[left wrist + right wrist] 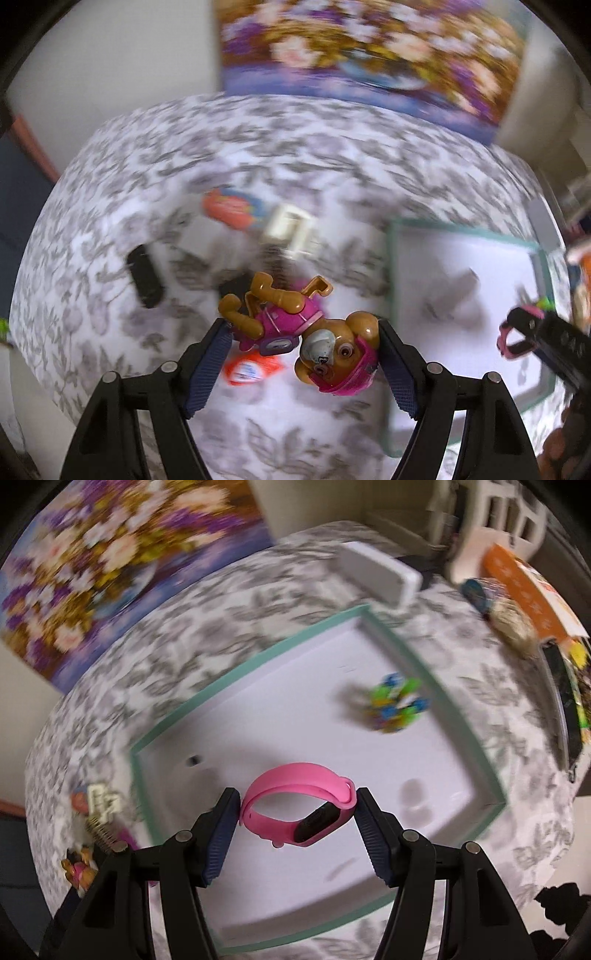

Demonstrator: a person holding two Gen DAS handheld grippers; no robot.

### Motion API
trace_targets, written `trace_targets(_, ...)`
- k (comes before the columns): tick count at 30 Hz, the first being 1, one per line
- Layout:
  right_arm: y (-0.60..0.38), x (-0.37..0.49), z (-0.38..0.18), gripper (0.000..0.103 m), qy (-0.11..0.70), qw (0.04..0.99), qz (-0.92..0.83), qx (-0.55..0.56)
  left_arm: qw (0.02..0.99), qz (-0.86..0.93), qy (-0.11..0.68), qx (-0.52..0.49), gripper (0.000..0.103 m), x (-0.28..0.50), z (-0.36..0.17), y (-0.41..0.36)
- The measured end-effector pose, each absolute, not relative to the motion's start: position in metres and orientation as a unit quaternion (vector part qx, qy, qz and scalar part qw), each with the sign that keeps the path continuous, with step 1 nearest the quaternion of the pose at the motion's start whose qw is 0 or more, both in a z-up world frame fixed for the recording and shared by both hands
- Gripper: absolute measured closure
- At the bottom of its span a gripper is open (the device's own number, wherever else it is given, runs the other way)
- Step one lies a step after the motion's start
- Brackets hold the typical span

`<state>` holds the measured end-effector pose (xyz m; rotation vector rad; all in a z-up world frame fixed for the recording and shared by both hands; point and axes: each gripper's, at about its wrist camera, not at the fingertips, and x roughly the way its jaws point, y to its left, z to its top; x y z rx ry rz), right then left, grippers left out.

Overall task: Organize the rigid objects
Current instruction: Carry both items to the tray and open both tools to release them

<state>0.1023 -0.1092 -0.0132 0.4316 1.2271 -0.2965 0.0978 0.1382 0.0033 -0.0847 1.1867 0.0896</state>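
Above the tray, the right tool grips a pink wristband; the left tool grips a toy pup.

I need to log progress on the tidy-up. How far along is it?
Done: one colourful toy already lies in the green-rimmed tray. In hand: the right gripper holds a pink watch band over the tray; the left gripper holds a toy dog. Left: several small items, including a black one, remain on the patterned cloth.
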Motion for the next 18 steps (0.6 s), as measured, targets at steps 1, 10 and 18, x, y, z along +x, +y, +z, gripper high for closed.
trace_targets(1,-0.119,0.100,-0.013,0.038,0.568,0.785,-0.145,0.203,0.828,0.032,0.560,-0.033,0.023,0.097,0.002,0.127)
trace_targets(10,-0.164,0.087,-0.019,0.038,0.564,0.774,-0.177,0.226,0.829,-0.031,0.557,0.029,0.023,0.086,-0.007,0.046)
trace_targets(18,-0.171,0.085,-0.023,0.038,0.566,0.771,-0.179,0.232,0.824,-0.047,0.562,0.058,0.023,0.082,-0.024,0.018)
